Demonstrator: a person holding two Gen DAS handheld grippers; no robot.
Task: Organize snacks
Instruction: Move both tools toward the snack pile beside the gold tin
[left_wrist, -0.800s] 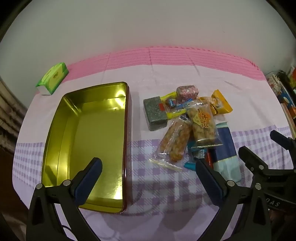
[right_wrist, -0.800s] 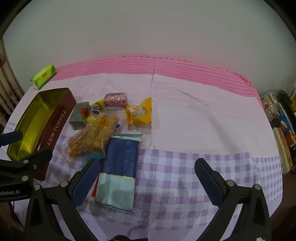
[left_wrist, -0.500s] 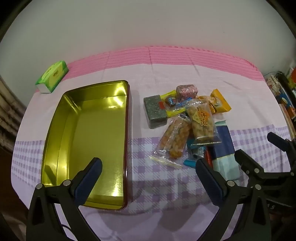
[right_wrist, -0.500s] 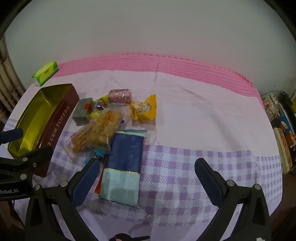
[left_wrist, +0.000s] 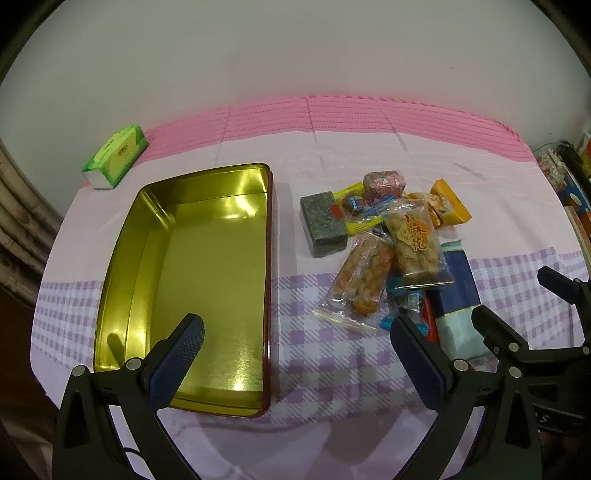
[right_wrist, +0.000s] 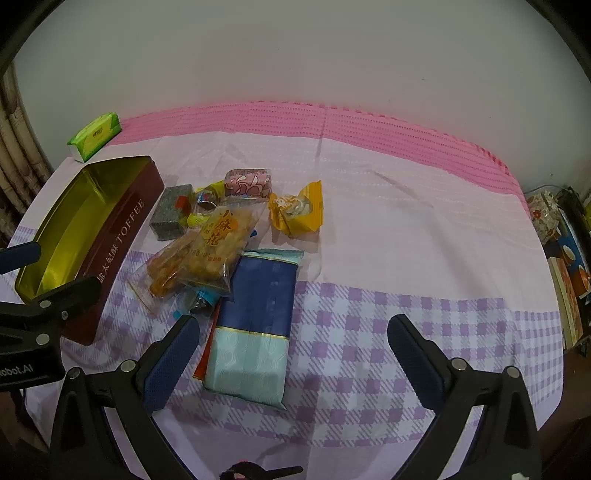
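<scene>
An open, empty gold-lined toffee tin (left_wrist: 125, 280) (right_wrist: 125, 229) lies at the left of the table. Right of it is a pile of snacks: a grey-green block (left_wrist: 322, 223) (right_wrist: 170, 211), a pink wrapped cake (left_wrist: 384, 182) (right_wrist: 247, 182), two clear packs of fried twists (left_wrist: 415, 240) (right_wrist: 221, 243), a yellow pastry pack (left_wrist: 448, 205) (right_wrist: 297, 212) and a large blue packet (left_wrist: 456, 295) (right_wrist: 258, 325). My left gripper (left_wrist: 295, 358) is open and empty above the tin's near right edge. My right gripper (right_wrist: 291, 360) is open and empty over the blue packet's near end.
A green tissue pack (left_wrist: 116, 157) (right_wrist: 96, 136) sits at the far left by the wall. The table wears a pink and purple checked cloth (right_wrist: 406, 229). Boxes and clutter (right_wrist: 565, 258) stand beyond the table's right edge. A curtain hangs at the left.
Both grippers have drawn back and risen slightly, so the tin and snacks sit a little farther away in both views. Nothing on the table has moved.
</scene>
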